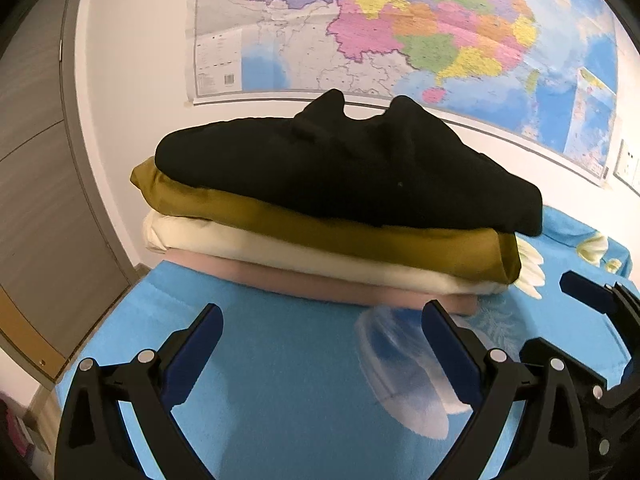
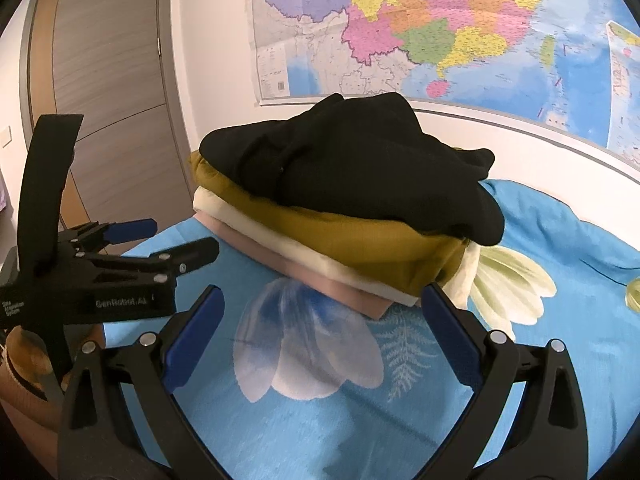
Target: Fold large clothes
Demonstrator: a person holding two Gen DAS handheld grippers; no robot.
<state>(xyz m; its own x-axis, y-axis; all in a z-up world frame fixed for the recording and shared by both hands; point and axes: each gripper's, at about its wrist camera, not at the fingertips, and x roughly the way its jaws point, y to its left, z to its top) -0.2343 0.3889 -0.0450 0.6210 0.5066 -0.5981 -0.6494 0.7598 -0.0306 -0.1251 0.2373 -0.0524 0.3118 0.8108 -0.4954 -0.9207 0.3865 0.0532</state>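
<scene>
A stack of folded clothes lies on a blue flowered blanket [image 1: 288, 380]. On top is a black garment [image 1: 340, 172] [image 2: 352, 176], loosely folded. Under it lie a mustard one [image 1: 320, 228] [image 2: 360, 244], a cream one [image 1: 280, 254] [image 2: 280, 246] and a pink one [image 1: 320, 284] [image 2: 296, 272]. My left gripper [image 1: 322, 316] stands open just short of the stack, nothing between its fingers. My right gripper [image 2: 322, 298] is open too, its tips close to the stack's near corner. The left gripper [image 2: 176, 236] also shows at the left of the right wrist view, open.
A large coloured wall map [image 1: 400, 28] [image 2: 440, 28] hangs behind the stack. A grey wooden door [image 2: 112, 80] [image 1: 36, 184] stands at the left. The blanket [image 2: 580, 272] stretches on to the right with pale flower prints.
</scene>
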